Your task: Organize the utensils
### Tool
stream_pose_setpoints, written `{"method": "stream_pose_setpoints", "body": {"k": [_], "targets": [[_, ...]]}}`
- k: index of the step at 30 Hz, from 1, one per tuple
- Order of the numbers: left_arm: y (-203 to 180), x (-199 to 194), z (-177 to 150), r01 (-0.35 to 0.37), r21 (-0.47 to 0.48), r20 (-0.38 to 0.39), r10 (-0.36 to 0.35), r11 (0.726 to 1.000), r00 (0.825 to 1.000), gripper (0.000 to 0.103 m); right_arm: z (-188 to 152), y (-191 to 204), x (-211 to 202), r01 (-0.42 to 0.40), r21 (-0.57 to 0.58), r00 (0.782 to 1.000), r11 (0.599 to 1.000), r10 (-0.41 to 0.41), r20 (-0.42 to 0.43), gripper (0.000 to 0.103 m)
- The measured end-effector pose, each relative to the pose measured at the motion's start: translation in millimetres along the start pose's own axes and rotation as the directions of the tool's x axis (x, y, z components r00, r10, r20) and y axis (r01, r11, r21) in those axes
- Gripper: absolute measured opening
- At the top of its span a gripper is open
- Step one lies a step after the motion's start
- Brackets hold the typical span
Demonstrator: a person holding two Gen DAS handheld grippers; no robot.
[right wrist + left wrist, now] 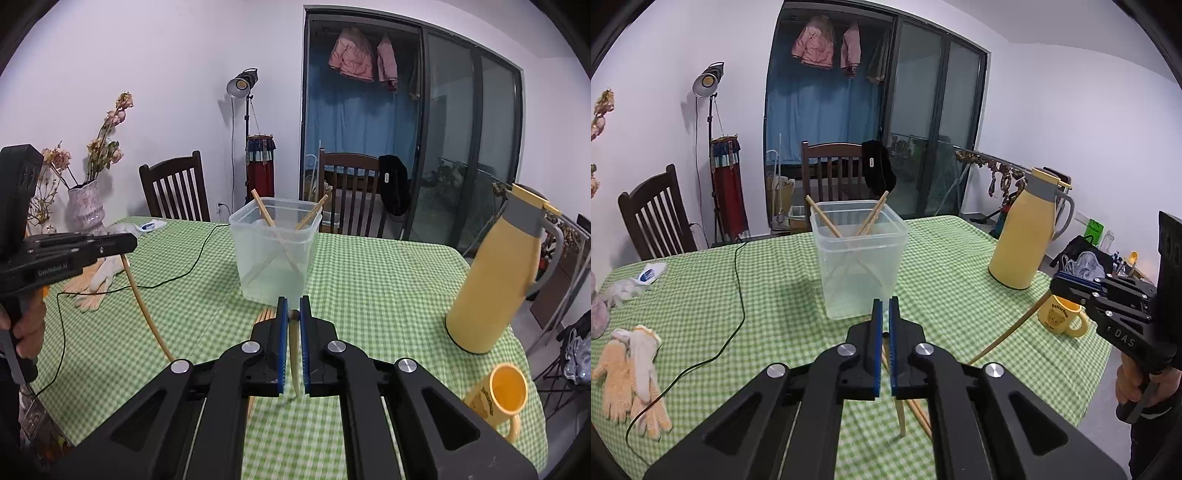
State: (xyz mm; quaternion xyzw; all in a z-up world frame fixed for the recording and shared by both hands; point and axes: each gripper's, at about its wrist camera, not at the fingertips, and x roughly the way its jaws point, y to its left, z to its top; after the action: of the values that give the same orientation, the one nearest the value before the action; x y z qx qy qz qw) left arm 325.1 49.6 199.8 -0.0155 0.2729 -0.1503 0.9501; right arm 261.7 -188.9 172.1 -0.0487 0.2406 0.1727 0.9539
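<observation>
Both grippers hang above the near edge of the green checked tablecloth (768,295), each clenched on a single chopstick.

Left gripper (885,306): blue pads pinched close. In the right wrist view a chopstick (142,306) runs from its jaws down and toward the near side; the tip looks close to the cloth, but contact cannot be told.

Right gripper (293,306): jaws closed on a pale chopstick (294,350) whose long axis runs along the fingers, blunt end pointing away toward the container. In the left wrist view the same stick slants down-left from that gripper.

Clear plastic container (275,251): stands upright, directly ahead of both grippers, on the far side of them at table centre. It holds chopsticks (846,221) leaning crossed against opposite walls, tops above the rim.

More loose chopsticks (905,406) lie on the cloth under the left gripper, near side of the container.

Judgement: both held sticks must travel forward and up over the rim; neither gripper is clearly the nearer. The right-hand stick already points that way.

Yellow thermos (498,273) and yellow mug (502,395) stand right, well apart from the container.
</observation>
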Motion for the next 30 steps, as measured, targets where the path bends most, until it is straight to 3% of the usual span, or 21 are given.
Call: {"method": "stream_pose_setpoints", "body": {"k": [8,11,18,25,30], "targets": [[7.6,18.5,8.9,0.011,0.001,-0.005,-0.011,1.0,1.0,0.0,9.2,3.1,11.1,-0.005,-0.011,1.0,1.0,0.005,-0.001,0.006],[16.9,21.1,10.5,0.015,-0.059,-0.019,-0.017,0.998,1.0,0.0,12.4,0.1,13.8,-0.009,-0.002,1.0,1.0,0.009,-0.003,0.006],[22.5,16.3,24.0,0.039,-0.086,0.03,-0.036,0.996,0.999,0.0,24.4,-6.8,17.0,-0.024,0.02,1.0,1.0,0.024,0.007,0.006],[34.2,2.6,74.0,0.071,-0.103,0.134,-0.057,0.992,0.989,0.0,70.6,-12.2,13.0,-0.007,0.005,0.995,1.0,0.007,0.1,0.006],[41.3,1.2,89.4,0.063,-0.09,0.158,-0.049,0.994,0.986,0.0,98.8,-20.4,16.0,0.006,0.008,0.989,1.0,-0.007,0.149,0.006]]}}
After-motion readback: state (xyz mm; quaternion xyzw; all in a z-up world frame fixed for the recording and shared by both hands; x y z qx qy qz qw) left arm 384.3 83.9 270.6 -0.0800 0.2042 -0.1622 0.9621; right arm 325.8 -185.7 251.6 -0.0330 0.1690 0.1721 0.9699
